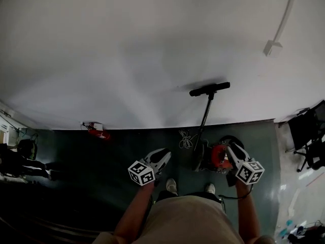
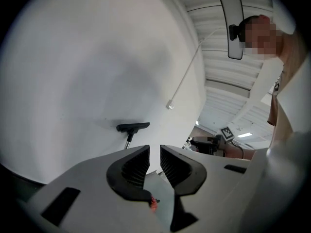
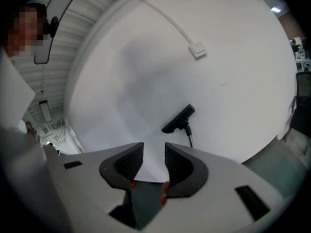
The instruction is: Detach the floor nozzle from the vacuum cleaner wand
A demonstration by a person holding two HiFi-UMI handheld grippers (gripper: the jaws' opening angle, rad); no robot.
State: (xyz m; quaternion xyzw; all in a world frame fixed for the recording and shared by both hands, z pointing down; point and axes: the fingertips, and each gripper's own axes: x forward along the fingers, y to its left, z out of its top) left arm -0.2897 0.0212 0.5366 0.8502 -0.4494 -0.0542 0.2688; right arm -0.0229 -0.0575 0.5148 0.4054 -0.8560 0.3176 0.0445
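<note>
left gripper (image 1: 165,155) is clenched on nothing: in its own view (image 2: 154,154) the ribbed pads stand nearly together with only bare white wall (image 1: 127,60) showing through the slit. it hangs low over the dark green floor (image 1: 101,161), in front of the person's legs and well short of the vacuum. a small red thing (image 1: 96,131) lies further left, at the floor's back edge where it meets the wall.

the floor nozzle (image 1: 209,89), a black bar, sits at the top end of the wand (image 1: 204,118), which stands upright against the wall with the nozzle high up. both gripper views show it the same way (image 2: 132,127) (image 3: 179,119), joined to the wand and far off. at the wand's foot a loose cord (image 1: 187,139) lies on the floor, beside the red and black vacuum body (image 1: 219,156).

right gripper (image 1: 229,147) hovers over that body, near the floor's back edge, and is likewise closed and empty (image 3: 154,149).

as i judge it, the task has not started: nothing is gripped and the nozzle is fully attached. all of it is left: reach the wand, steady it with one gripper, take the nozzle with the other, release the joint and pull them apart.
</note>
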